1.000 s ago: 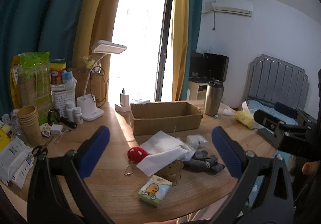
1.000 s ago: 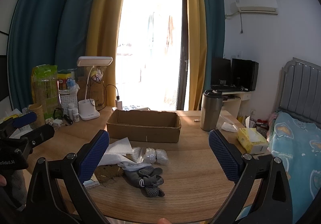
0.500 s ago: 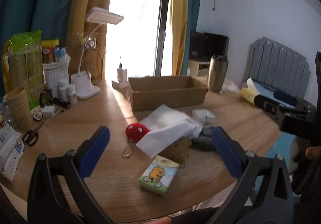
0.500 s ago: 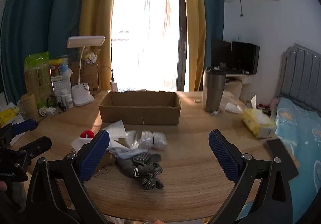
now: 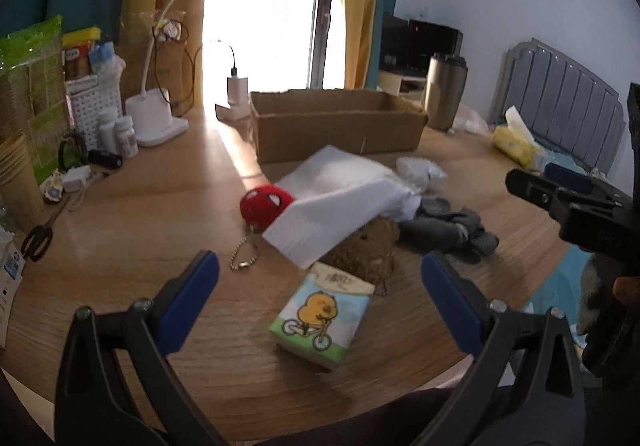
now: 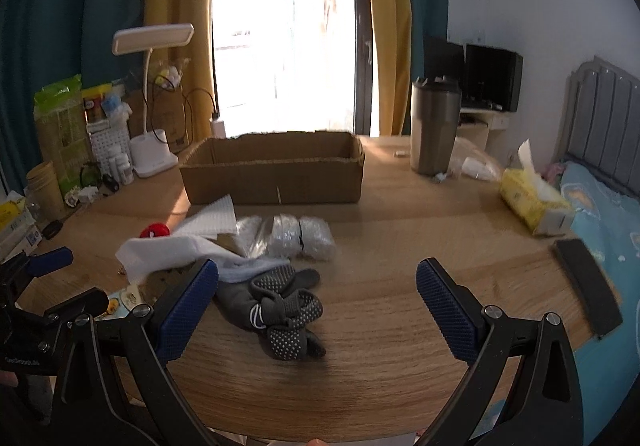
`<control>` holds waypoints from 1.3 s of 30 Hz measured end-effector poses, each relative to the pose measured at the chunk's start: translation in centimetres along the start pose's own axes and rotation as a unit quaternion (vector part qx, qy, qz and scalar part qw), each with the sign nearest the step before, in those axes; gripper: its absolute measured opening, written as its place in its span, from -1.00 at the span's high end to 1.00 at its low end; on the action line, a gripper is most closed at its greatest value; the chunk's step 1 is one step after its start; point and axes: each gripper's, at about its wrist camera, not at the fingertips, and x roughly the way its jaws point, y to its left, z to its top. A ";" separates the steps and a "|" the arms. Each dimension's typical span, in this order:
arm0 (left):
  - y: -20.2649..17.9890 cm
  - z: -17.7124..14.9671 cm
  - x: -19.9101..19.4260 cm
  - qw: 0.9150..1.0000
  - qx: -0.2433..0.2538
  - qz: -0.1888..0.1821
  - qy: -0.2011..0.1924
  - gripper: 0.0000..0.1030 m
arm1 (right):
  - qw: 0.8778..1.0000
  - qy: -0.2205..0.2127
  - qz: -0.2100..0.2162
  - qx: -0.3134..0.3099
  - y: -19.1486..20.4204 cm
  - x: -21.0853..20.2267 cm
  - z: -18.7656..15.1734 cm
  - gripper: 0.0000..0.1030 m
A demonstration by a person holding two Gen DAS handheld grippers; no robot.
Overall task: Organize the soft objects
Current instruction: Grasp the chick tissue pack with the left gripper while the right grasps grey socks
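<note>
I am holding both claws wide open and empty, hovering above the round wooden bench near its front edge. The left claw is lined up on the small tissue pack printed with a yellow chick on a bicycle, which is lying flat between and just ahead of its blue pads. The right claw is facing the bundle of grey knitted socks with white grip dots, lying between its tips, slightly left of centre.

My judgement: this is the approach to a first pick, with the open brown cardboard box straight ahead of both claws as the likely destination. For the pack, I would be closing across its narrow sides, since the glossy wrapper looks slippery and squashy. For the socks, I would be pinching deep into the thickest fold so the limp knit is not trailing.

Just beyond the pack, a fuzzy brown plush toy is sitting partly under a crumpled white paper sheet. Left of it, a round red plush keychain is lying with its bead chain. A crinkly clear plastic-wrapped roll is resting beyond the socks.
</note>
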 end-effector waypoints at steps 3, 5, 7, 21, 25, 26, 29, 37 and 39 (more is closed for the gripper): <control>0.0 -0.2 0.8 1.000 0.004 0.000 0.016 -0.98 | 1.000 0.014 0.008 0.003 0.2 1.3 -0.4 -0.97; 0.0 -0.5 1.4 1.000 0.008 0.002 0.027 -0.97 | 1.000 0.024 0.016 0.001 0.5 2.2 -0.7 -0.97; 0.0 -0.8 1.9 0.999 0.012 0.002 0.038 -0.97 | 0.999 0.032 0.022 0.001 0.7 2.9 -1.1 -0.97; -0.2 -2.5 4.5 0.995 0.033 -0.004 0.099 -0.07 | 0.996 0.077 0.051 -0.002 1.3 6.1 -2.2 -0.84; -0.3 -2.6 4.6 0.994 0.040 -0.010 0.105 0.05 | 0.994 0.093 0.058 -0.006 1.6 6.7 -2.5 -0.64; -0.3 -2.6 4.5 0.994 0.039 -0.012 0.106 0.05 | 0.994 0.093 0.060 -0.006 1.7 6.7 -2.6 -0.62; -0.1 -2.5 4.4 0.993 0.033 -0.019 0.107 0.06 | 0.993 0.098 0.070 -0.011 2.0 6.8 -2.7 -0.38; 0.4 -2.0 3.0 0.996 0.021 -0.032 0.081 0.06 | 0.990 0.099 0.093 -0.036 2.9 6.2 -2.6 0.17; 0.5 -1.6 2.4 0.997 0.018 -0.032 0.070 0.06 | 0.990 0.097 0.095 -0.038 2.8 5.9 -2.3 0.27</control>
